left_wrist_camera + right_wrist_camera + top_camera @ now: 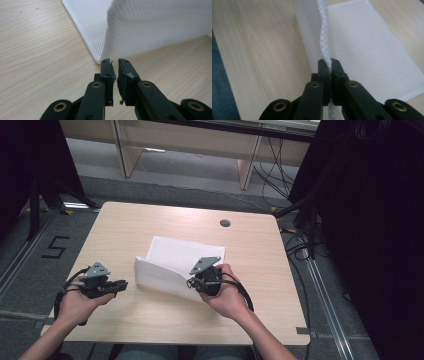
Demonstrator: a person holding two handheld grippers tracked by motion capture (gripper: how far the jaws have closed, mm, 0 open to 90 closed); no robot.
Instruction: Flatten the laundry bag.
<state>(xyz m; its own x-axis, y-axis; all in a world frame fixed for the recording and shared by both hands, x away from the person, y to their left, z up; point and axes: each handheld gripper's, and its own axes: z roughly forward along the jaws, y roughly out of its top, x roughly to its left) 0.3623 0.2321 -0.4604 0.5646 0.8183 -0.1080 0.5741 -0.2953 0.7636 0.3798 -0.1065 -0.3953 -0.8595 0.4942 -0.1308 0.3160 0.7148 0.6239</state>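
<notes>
A white mesh cloth lies on the middle of the wooden table, its near edge lifted into a fold. My right gripper is shut on that raised edge; in the right gripper view the mesh runs up from between the pressed jaws. My left gripper is held to the left of the cloth, just off its corner. In the left gripper view its jaws stand a narrow gap apart with nothing between them, and the cloth's corner hangs right in front.
A round cable hole sits near the table's far edge. Bare wood lies left of and in front of the cloth. Beyond the table are desk legs, floor cables and dark stands at both sides.
</notes>
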